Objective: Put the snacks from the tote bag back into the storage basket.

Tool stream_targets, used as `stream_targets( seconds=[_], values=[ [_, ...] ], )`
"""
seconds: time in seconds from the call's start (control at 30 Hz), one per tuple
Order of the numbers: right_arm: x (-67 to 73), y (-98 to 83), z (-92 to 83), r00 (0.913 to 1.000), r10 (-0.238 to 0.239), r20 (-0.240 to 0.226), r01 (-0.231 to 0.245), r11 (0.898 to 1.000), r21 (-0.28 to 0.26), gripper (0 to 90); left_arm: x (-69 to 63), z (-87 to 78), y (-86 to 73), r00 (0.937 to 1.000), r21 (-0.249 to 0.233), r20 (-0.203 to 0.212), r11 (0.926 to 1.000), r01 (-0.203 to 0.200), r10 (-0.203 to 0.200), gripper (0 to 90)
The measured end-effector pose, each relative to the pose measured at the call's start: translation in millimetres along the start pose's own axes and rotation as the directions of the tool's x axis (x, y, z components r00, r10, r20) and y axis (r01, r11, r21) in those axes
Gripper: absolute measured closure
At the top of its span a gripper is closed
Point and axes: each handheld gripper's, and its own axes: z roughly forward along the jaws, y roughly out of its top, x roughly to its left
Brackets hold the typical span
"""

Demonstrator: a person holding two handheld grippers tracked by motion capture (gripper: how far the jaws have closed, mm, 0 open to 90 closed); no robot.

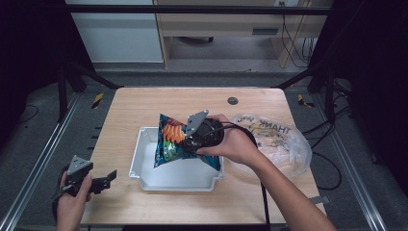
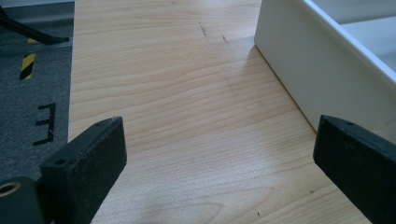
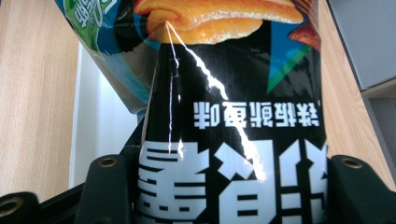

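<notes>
The person is carrying a snack bag (image 1: 175, 144) with the right gripper (image 1: 192, 137), holding it tilted over the white bin (image 1: 144, 166) at the middle of the table (image 1: 144, 103). The step in hand appears to be setting the bag into the bin. To do it well, the hand should be lowering the bag until its bottom edge is resting on the bin floor, keeping it inside the walls, before easing the grip.

The right gripper's jaws are squeezing the bag (image 3: 233, 140) from both sides, clamped on its dark printed end. At seven o'clock from the bin, the left gripper (image 1: 108, 179) is waiting over the table edge, its fingers (image 2: 88, 158) standing wide apart and touching nothing.
</notes>
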Motion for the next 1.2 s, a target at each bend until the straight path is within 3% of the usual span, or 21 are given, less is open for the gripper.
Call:
stream_targets(
  seconds=[0.73,1.2],
  values=[
    [4.6,7.4,16.3,0.9996,-0.008,-0.026,0.007,1.000,-0.006,41.2,0.0,0.1,0.0,1.0000,0.000,0.002,1.0000,0.000,0.000,2.5],
    [3.1,10.6,35.3,0.9986,-0.016,-0.051,0.016,1.000,0.000,41.2,-0.4,0.1,0.2,1.0000,0.000,0.003,1.0000,-0.004,0.004,2.4]
  ],
)
